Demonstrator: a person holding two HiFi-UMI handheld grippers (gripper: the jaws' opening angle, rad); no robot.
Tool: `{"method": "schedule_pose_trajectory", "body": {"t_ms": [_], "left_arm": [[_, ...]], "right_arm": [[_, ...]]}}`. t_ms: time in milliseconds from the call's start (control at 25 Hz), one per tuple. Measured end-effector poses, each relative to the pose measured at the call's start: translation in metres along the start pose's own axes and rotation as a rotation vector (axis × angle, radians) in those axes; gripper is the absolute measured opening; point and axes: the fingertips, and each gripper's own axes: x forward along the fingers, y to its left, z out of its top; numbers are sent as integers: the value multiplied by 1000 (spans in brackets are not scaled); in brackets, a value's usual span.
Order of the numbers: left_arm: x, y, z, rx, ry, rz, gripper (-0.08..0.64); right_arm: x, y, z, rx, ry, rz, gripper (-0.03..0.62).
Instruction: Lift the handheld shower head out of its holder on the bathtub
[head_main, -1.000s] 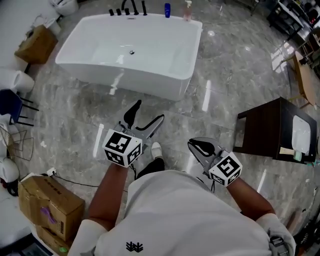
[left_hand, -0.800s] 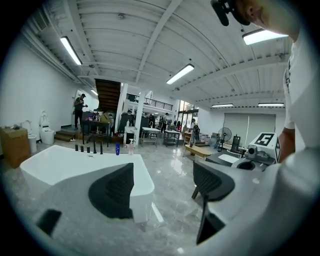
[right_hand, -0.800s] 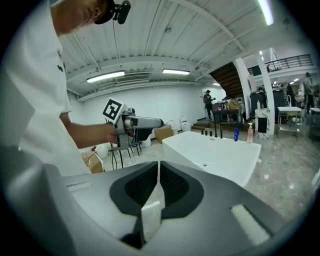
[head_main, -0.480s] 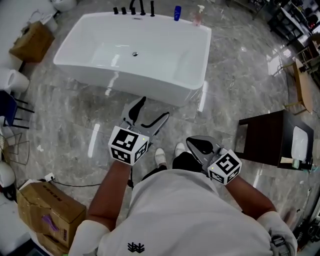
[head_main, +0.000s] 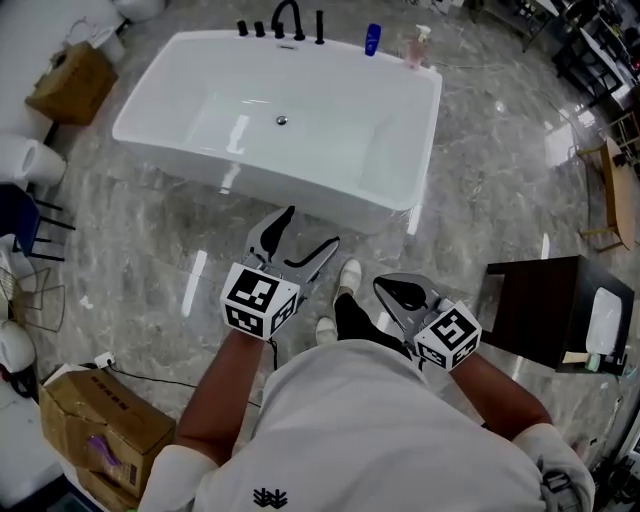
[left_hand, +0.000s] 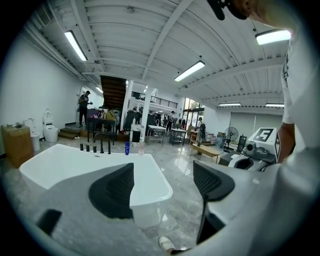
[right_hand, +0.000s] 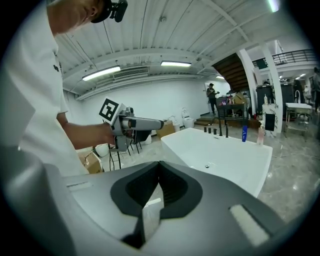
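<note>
Head view shows the white bathtub with the slim black shower head standing upright beside the tap fittings on its far rim, well apart from both tools. The left gripper hangs over the floor near the tub, jaws spread wide around nothing. The right gripper has its jaws closed together, empty.

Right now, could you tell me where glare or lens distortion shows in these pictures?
Head view: bright reflected streaks on the glossy floor and inside the bathtub; left gripper view: fisheye bowing, dark round border, blown-out strip light; right gripper view: same bowing and border.
</note>
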Motion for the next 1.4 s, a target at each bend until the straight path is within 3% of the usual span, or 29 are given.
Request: {"method": "schedule_pose_trajectory", "body": {"t_ms": [320,680,1000,1400], "left_arm": [[87,65,44,13,27,37,374],[170,125,79,23,36,37,374],[248,205,100,55,49,-20,374],[344,353,132,115,37,-20,374]], "right_arm": [[41,-103,43,-1,-16,18,12],[56,-189,68,39,-47,-49,12],[71,-248,78,129,-57,-227,12],[139,-287,114,224,-51,-417,14]]}}
